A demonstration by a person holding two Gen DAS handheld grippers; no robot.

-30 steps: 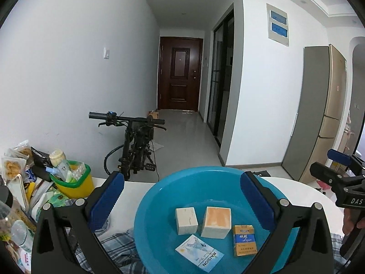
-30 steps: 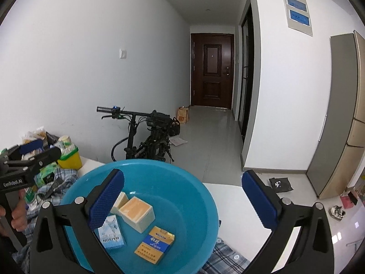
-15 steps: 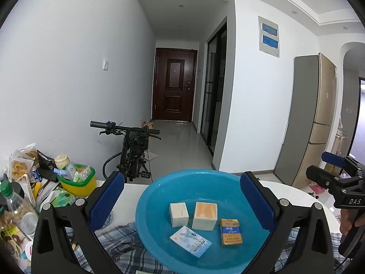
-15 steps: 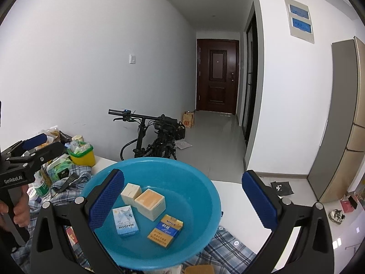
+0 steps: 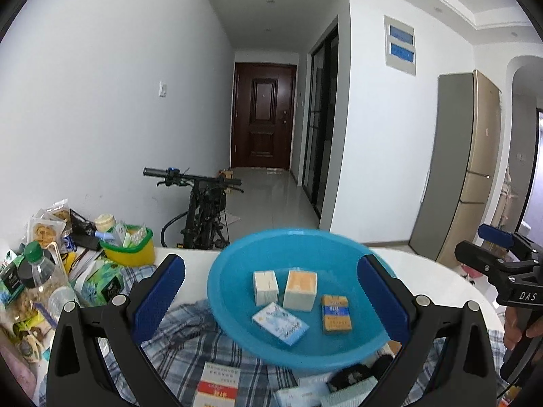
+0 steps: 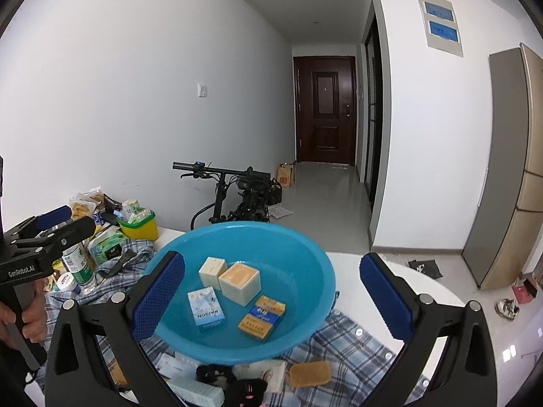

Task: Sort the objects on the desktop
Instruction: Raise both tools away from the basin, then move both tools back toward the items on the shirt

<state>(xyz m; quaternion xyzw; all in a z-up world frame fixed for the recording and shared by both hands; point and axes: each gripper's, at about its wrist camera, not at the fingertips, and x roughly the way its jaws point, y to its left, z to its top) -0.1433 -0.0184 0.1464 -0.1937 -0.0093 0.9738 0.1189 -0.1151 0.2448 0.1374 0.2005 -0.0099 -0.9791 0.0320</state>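
A blue basin (image 5: 217, 281) (image 6: 319, 271) sits on a plaid cloth (image 5: 190, 342) on the white table. Inside lie two pale cube boxes (image 5: 265, 286) (image 5: 300, 289), a white and blue pack (image 5: 280, 322) and a yellow and blue pack (image 5: 336, 312). My left gripper (image 5: 269, 264) stands open, held back from the basin's near side with nothing between its fingers. My right gripper (image 6: 271, 259) is open too, framing the same basin from the right. In front of the basin lie a tan sponge (image 6: 309, 373), a black furry item (image 6: 234, 385) and flat boxes (image 5: 217, 383).
Clutter fills the table's left end: a yellow-green tub (image 5: 130, 251), a plastic bottle (image 5: 37, 271) and snack bags (image 5: 44, 227). A bicycle (image 5: 203, 210) stands behind the table. A hand (image 6: 30, 315) holds the left gripper's handle. The right of the table (image 6: 441, 295) is bare white.
Both grippers have drawn back and up from the basin, which now looks smaller. The plaid cloth and the items in front of it have come into view.
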